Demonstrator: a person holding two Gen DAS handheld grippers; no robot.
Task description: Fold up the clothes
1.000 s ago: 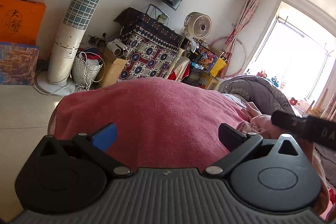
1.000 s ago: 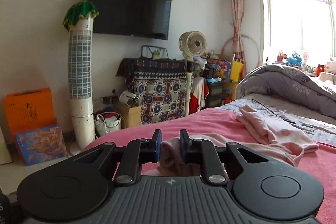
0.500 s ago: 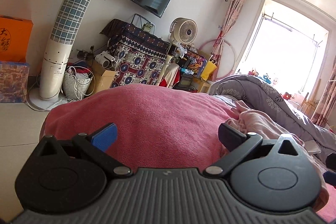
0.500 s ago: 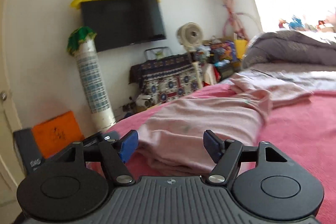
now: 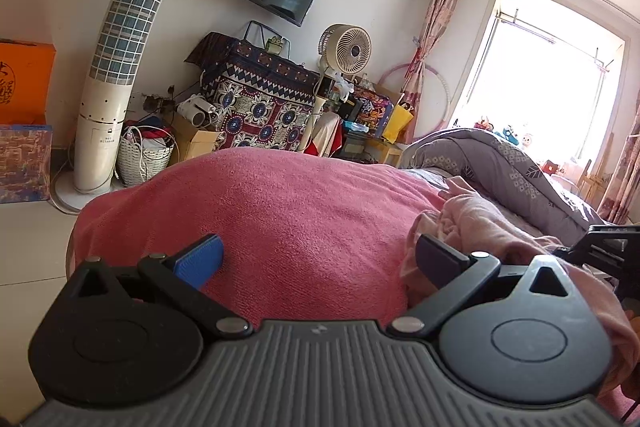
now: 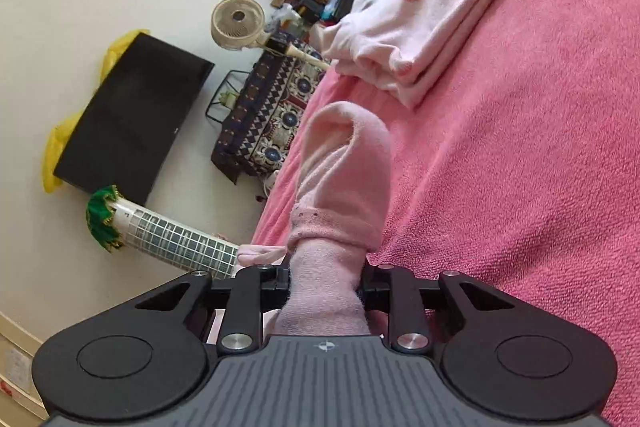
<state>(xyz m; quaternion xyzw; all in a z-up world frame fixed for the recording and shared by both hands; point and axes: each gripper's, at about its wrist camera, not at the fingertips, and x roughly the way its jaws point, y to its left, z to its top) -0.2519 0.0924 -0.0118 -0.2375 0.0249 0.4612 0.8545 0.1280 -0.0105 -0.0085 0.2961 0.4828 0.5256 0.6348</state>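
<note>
My right gripper (image 6: 325,285) has just closed on the soft pale-pink fleece garment (image 6: 340,183), whose bunched length runs straight ahead; my left gripper (image 5: 320,259) gapes empty beside it.

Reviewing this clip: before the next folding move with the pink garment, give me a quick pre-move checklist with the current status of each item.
1. Right gripper jaws, just closing, pinch the pink garment: ok.
2. Left gripper free to assist, jaws wide, nothing between them: ok.
3. Bare red blanket ahead of left gripper for laying cloth: ok.
4. Folded pale pink clothes lie apart from the held garment: ok.
5. Held garment flat, untwisted: not ok, bunched and curled.
6. Grip on a hem or corner: cannot tell.
</note>
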